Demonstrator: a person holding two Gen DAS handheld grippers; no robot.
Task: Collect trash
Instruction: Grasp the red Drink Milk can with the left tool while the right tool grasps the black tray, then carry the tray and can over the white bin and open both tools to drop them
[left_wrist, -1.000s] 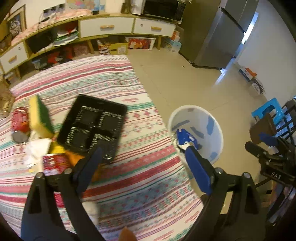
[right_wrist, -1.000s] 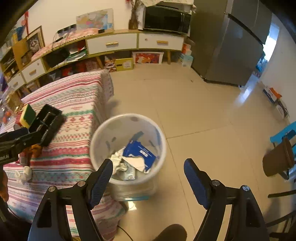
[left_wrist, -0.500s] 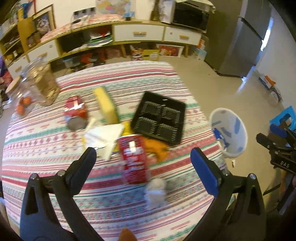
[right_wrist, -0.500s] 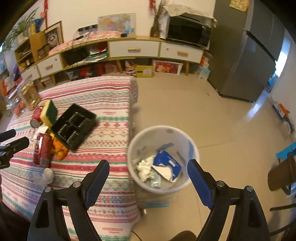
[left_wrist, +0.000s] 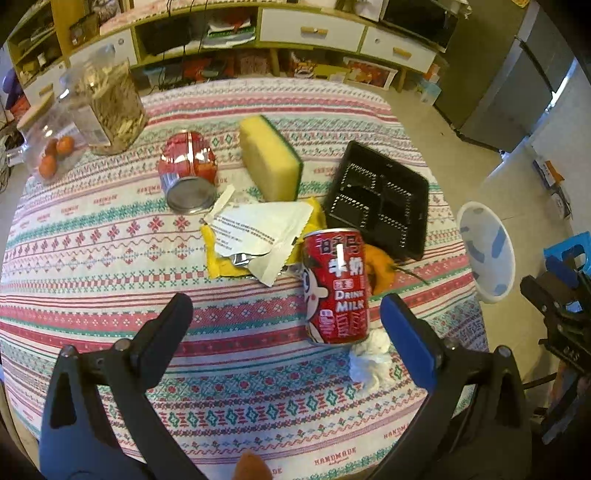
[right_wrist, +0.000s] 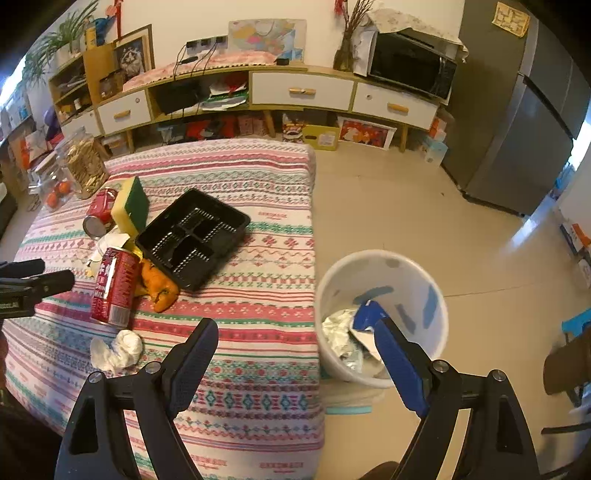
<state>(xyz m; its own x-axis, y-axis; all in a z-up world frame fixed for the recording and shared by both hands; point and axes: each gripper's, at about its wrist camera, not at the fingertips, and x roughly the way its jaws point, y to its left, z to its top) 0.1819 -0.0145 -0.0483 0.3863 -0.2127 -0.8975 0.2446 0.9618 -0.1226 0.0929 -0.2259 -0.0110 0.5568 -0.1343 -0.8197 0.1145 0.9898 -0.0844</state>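
Fingers on both grippers gape wide, holding nothing: left gripper (left_wrist: 282, 314) hangs above the milk can (left_wrist: 335, 286); right gripper (right_wrist: 295, 350) between table and bin (right_wrist: 382, 317). We'd judge reaching; next, straddle the can, squeeze.

- Left gripper (left_wrist: 282, 312): jaws spread wide, holding nothing, pointing forward and down.
- Right gripper (right_wrist: 293, 341): jaws likewise wide apart, empty, angled downward.

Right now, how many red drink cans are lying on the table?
2. One milk can lies near the front beside the orange peel; the other can lies farther back, left of the sponge. Litter could hide more.
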